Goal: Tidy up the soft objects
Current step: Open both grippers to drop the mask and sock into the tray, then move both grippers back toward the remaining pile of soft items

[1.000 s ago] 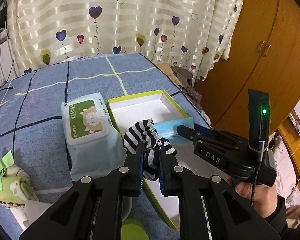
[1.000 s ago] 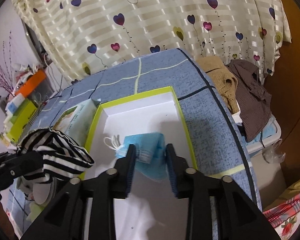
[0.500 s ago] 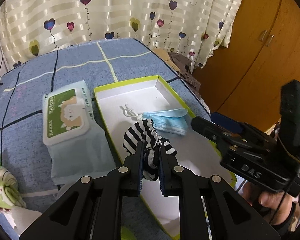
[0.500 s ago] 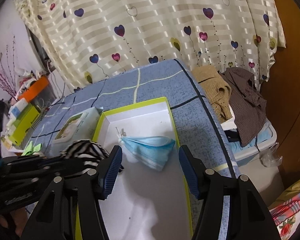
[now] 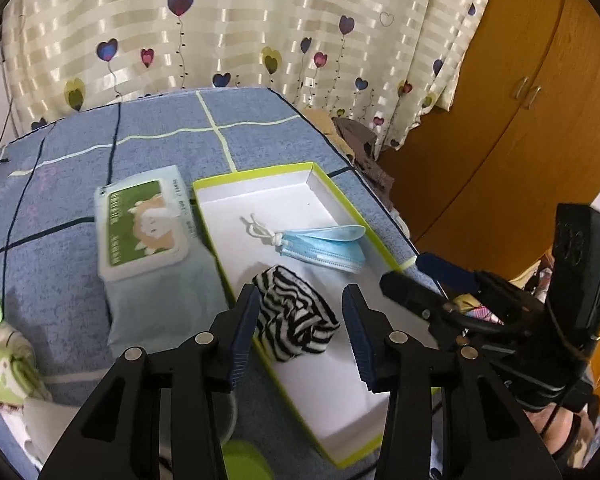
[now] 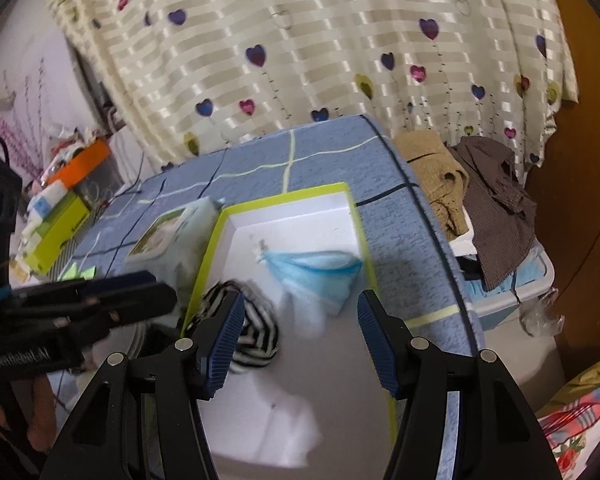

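Striped sock (image 5: pixel 294 318) dropped into the box (image 5: pixel 260 174) since a second ago; left claw (image 5: pixel 300 330) just spread apart, right claw (image 6: pixel 300 340) wide too, mask (image 5: pixel 324 246) lying free.

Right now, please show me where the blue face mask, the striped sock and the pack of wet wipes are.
blue face mask (image 5: pixel 324 249): left wrist view, middle of its pleated body.
striped sock (image 5: pixel 294 312): left wrist view, top of the bundle.
pack of wet wipes (image 5: pixel 142 226): left wrist view, green label on the lid.
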`<state>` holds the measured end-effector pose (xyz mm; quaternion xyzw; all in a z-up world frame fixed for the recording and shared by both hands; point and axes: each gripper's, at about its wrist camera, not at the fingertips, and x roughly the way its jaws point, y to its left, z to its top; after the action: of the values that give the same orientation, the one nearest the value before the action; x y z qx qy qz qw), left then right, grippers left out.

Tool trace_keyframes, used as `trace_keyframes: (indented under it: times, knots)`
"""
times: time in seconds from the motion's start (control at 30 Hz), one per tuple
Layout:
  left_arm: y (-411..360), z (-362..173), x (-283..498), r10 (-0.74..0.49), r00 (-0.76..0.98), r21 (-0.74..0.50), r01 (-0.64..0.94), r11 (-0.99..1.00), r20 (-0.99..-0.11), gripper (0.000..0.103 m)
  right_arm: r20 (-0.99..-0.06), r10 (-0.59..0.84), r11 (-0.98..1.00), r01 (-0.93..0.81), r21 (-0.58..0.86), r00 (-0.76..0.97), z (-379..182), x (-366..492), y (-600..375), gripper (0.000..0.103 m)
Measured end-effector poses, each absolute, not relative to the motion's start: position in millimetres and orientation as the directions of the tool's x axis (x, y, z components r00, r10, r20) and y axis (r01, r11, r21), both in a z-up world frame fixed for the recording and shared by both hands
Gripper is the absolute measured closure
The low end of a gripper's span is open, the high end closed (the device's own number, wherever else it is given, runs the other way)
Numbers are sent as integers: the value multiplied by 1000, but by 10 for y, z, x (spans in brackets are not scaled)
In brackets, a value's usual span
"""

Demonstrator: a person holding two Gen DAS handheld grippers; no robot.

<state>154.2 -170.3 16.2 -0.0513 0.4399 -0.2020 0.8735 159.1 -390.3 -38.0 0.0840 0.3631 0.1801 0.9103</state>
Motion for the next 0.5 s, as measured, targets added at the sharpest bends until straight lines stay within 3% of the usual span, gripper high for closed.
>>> trace_keyframes:
  times: [0.5]
  knots:
    - [-1283, 395, 979, -418, 606, -310, 280, 908, -677, 58, -631, 396, 916, -331, 225, 668, -110, 1089, -3579, 44]
